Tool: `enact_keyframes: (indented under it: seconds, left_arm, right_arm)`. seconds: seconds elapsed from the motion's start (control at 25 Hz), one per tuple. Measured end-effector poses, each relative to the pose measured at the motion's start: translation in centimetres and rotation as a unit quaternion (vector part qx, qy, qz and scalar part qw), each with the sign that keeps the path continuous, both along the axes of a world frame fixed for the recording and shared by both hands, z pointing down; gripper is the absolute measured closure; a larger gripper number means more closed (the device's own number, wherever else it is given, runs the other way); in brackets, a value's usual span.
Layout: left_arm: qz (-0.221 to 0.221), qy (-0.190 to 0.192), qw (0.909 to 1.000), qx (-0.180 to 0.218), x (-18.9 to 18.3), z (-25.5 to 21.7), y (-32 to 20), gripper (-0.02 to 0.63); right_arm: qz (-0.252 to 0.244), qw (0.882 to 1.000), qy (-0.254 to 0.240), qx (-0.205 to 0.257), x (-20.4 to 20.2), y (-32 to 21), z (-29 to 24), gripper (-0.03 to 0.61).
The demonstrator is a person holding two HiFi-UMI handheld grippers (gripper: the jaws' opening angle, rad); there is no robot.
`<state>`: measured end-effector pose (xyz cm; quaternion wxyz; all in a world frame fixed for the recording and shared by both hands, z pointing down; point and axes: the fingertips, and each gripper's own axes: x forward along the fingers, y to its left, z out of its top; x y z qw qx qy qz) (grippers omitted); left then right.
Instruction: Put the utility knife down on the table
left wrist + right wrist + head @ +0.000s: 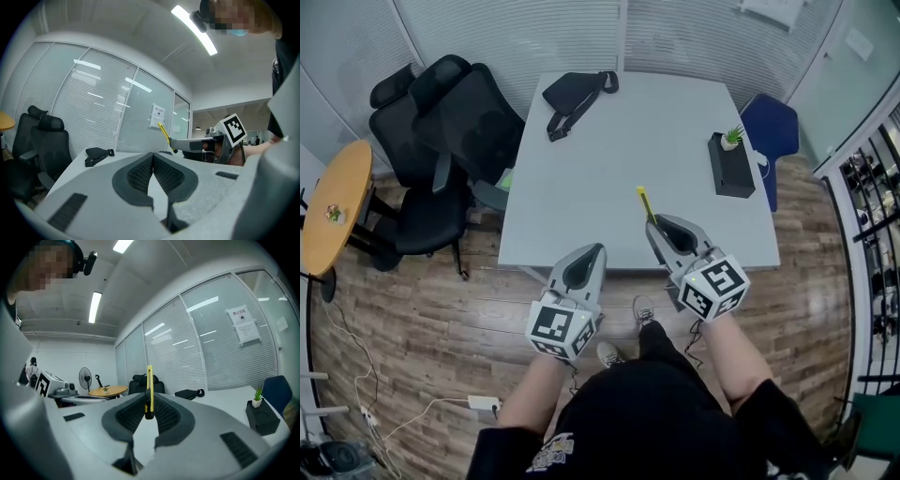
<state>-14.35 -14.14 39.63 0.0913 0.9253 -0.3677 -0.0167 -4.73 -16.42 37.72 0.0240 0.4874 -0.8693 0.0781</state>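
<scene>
Black box [731, 169], far right, is holding one plant [732, 137]; right hand-held gripper [652, 223] is clenching one utility knife [149, 385]; left hand-held gripper [153, 157] is hanging clenched, empty.

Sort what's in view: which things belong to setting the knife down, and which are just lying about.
Job in hand: utility knife, held in the shut right claw; grey table.

Lying about: black bag; black box with plant; office chairs; round wooden table; blue chair; left claw, shut and empty.
</scene>
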Motion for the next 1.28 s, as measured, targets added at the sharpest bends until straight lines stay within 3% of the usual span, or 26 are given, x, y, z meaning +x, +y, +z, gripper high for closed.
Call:
enact_keyframes:
  seconds: [0.4, 1.28]
  left_arm:
    - [-0.008, -0.016, 0.9998, -0.005, 2.5, 0.7, -1.5, 0.609]
    - [-0.017, -0.037, 0.9975, -0.057, 10.7, 5.2, -10.3, 0.608]
  right_arm:
    - [-0.013, 1.000, -0.010, -0.005, 2.3, -2.2, 1.0, 0.522]
    - [-0.049, 0.998, -0.006, -0.046, 9.1, -13.1, 6.0, 0.522]
